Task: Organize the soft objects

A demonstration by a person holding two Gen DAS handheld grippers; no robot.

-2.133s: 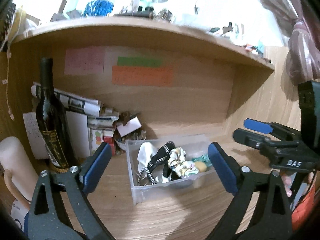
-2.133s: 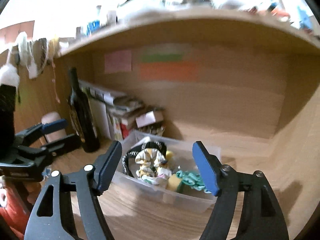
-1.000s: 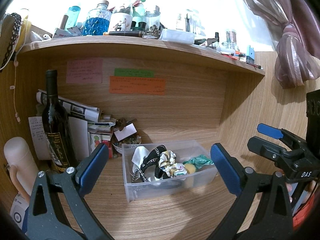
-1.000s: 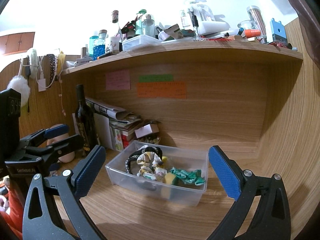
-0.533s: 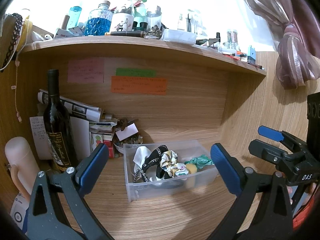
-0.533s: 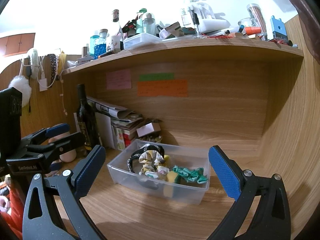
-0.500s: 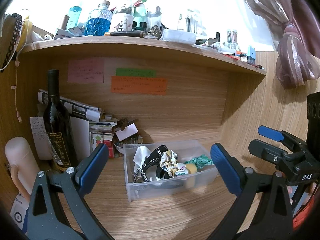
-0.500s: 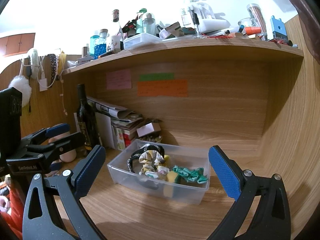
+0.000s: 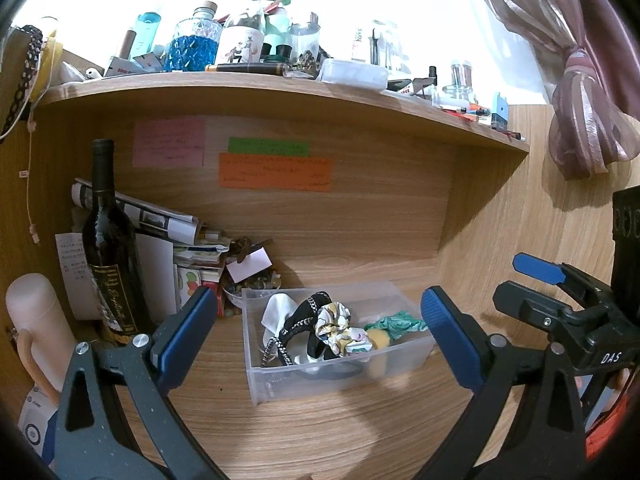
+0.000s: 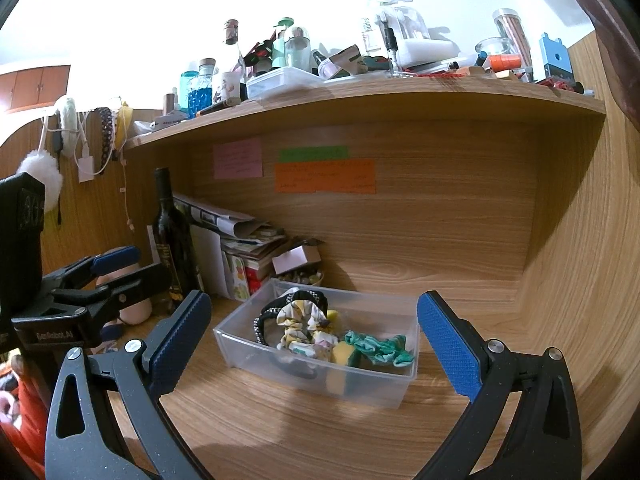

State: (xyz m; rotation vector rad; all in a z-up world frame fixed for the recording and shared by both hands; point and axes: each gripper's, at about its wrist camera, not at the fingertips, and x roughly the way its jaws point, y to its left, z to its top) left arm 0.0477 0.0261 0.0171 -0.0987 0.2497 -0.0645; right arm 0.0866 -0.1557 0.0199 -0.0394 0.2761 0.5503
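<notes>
On the desk (image 9: 320, 432), right of the wine bottle (image 9: 108, 248), the clear box (image 9: 336, 372) already holds the scrunchies (image 10: 304, 326) and sponge (image 10: 346, 354). Sorting looks nearly finished; any next move means reaching in. Left gripper (image 9: 316, 328) and right gripper (image 10: 314, 334) hover apart from it, jaws wide, empty.

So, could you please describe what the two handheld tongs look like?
Both the left tongs and the right tongs have dark grey speckled plastic arms with triangular cut-outs, silver rivets and textured blue pads. White lettering marks each body.
</notes>
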